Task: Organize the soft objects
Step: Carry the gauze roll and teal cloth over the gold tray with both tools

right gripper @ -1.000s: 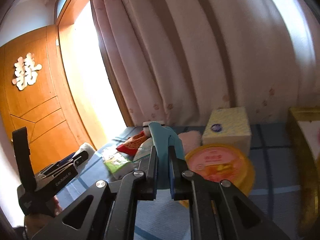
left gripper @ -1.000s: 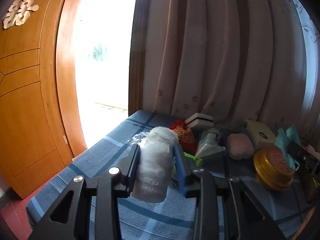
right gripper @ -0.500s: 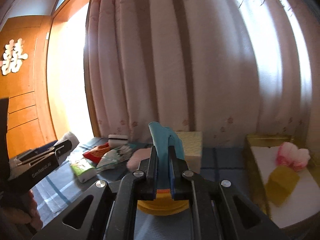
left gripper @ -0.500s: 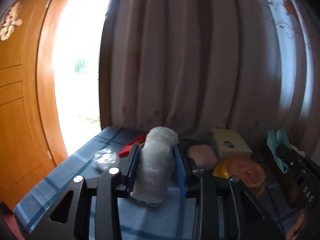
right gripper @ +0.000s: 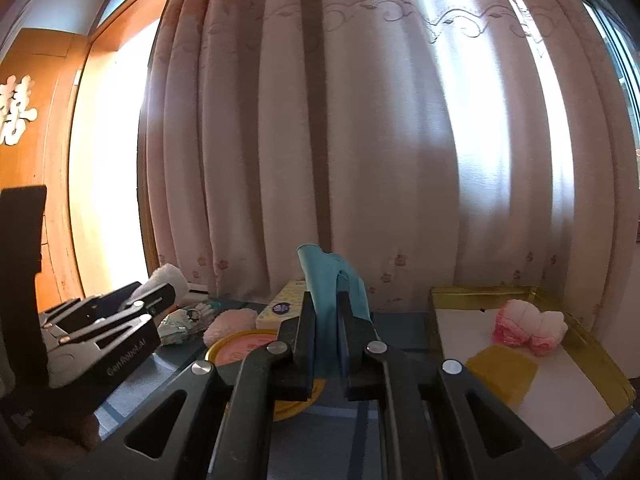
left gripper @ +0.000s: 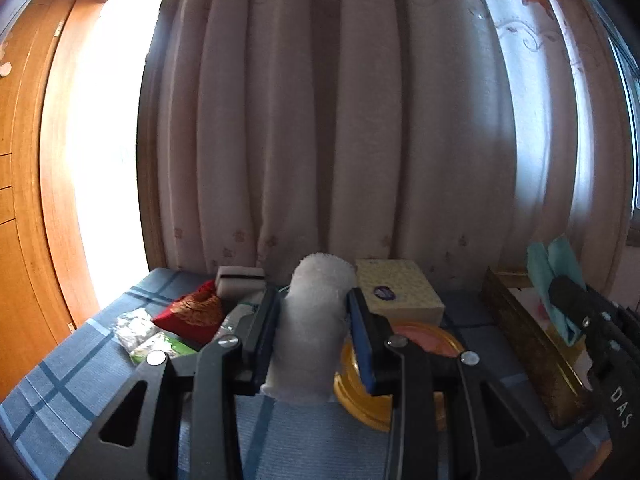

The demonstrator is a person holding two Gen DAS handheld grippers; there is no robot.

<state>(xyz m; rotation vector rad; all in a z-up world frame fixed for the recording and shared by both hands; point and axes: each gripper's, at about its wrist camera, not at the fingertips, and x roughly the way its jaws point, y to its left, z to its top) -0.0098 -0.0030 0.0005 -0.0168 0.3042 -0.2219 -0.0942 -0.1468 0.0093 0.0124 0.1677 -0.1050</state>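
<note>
The right gripper [right gripper: 324, 344] is clamped on a folded teal cloth [right gripper: 328, 280] that stands upright between its pads, and the left gripper [left gripper: 314, 332] pinches a rolled white towel [left gripper: 316, 320], also upright. The gold-rimmed tray [right gripper: 480, 292], already holding a pink plush [right gripper: 528, 326] and a yellow sponge [right gripper: 500, 372], lies ahead and right of the right gripper, the nearer one. The tray's near edge is cut off by the frame, and the lower ends of both held pieces are hidden behind the fingers.

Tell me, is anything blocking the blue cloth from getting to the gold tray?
Nothing visible does. The right gripper holds the blue cloth above the table, and only bare tablecloth lies between it and the gold tray.
</note>
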